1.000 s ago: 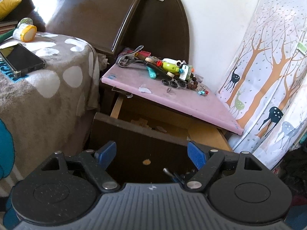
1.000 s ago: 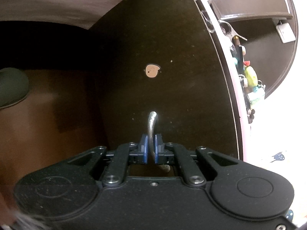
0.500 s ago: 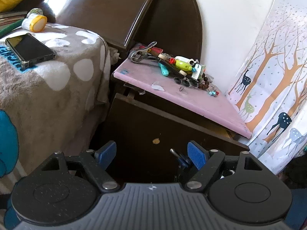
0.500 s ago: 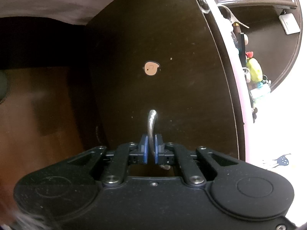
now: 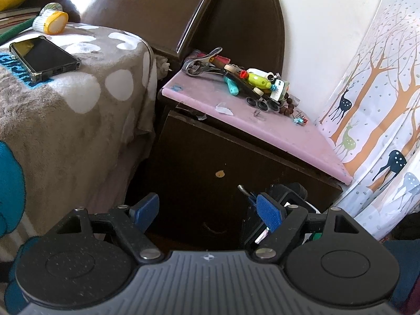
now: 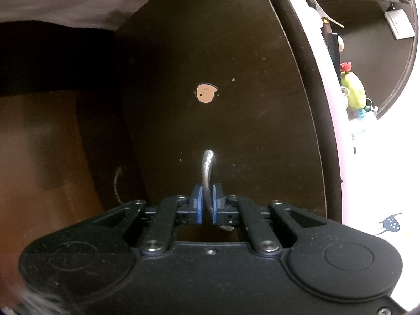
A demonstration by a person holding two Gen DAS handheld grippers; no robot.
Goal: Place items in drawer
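The dark brown drawer front [image 5: 210,162] of the nightstand is pushed in flush under the pink top [image 5: 262,128]. It fills the right wrist view [image 6: 223,65]. My right gripper [image 6: 206,204] is shut on the drawer's metal loop handle [image 6: 207,168]; it shows in the left wrist view [image 5: 249,197] too. My left gripper [image 5: 210,210] is open and empty, held in front of the drawer. A pile of small items [image 5: 246,81] lies on the pink top: metal tongs, a green toy, a teal tool, beads.
A bed with a grey spotted blanket [image 5: 65,110] stands left of the nightstand, with a phone [image 5: 43,57] and a yellow-lidded jar [image 5: 51,22] on it. A deer-print curtain [image 5: 380,118] hangs at the right. A dark headboard [image 5: 157,8] is behind.
The drawer was open one second ago, showing its wooden inside. My right gripper has pushed it in by the handle and it now sits closed. The left gripper moved closer.
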